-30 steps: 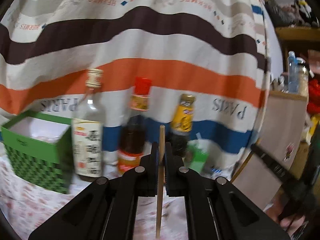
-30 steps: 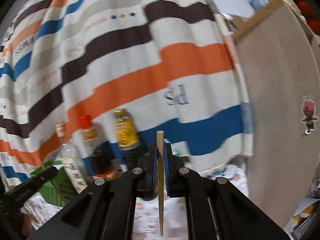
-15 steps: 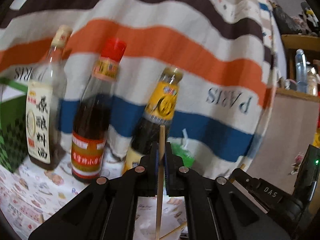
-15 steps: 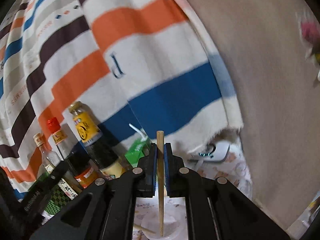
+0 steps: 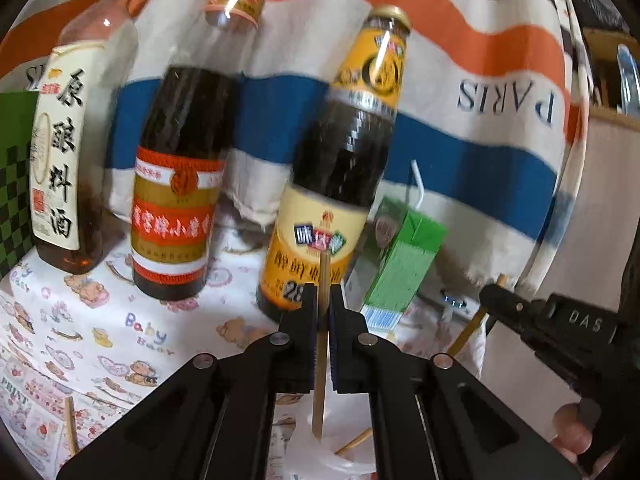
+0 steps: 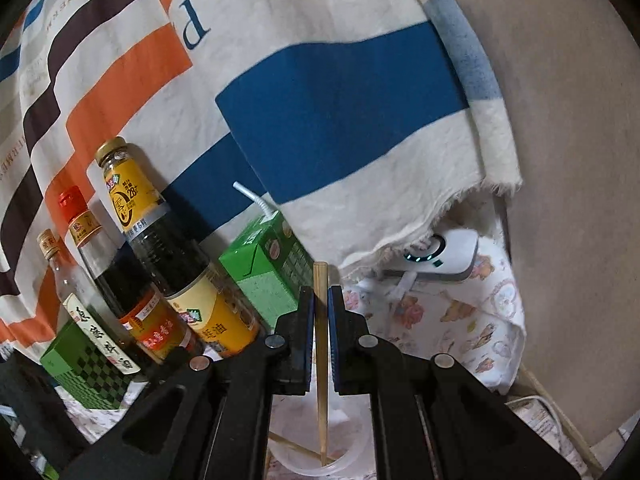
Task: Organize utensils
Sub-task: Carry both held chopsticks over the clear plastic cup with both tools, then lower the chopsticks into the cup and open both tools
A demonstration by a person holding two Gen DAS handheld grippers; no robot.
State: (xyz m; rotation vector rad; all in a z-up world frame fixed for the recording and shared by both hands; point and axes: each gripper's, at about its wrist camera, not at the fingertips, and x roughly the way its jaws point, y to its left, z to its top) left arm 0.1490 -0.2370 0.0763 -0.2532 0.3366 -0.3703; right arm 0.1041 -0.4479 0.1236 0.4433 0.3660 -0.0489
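Observation:
My left gripper (image 5: 320, 300) is shut on an upright wooden chopstick (image 5: 322, 344). Its lower tip hangs over a clear plastic cup (image 5: 320, 456) just below the jaws. My right gripper (image 6: 320, 304) is shut on a second upright chopstick (image 6: 321, 364), whose tip reaches into the same clear cup (image 6: 316, 466). Another chopstick (image 6: 296, 446) lies slanted in the cup. The right gripper (image 5: 532, 320) shows at the right of the left wrist view, with its chopstick (image 5: 468, 332) below it. A loose chopstick (image 5: 71, 424) lies on the tablecloth at lower left.
Three sauce bottles (image 5: 340, 160) stand in a row at the back, with a green drink carton (image 5: 400, 264) and straw to their right. A green checked box (image 6: 88, 364) stands far left. A striped cloth (image 6: 320, 100) hangs behind. A white device (image 6: 444, 256) lies at the right by a brown wall (image 6: 572, 200).
Both grippers have moved forward and down toward the table, each still holding its chopstick. The bottles loom much larger, and the chopstick tips now hang at the clear cup.

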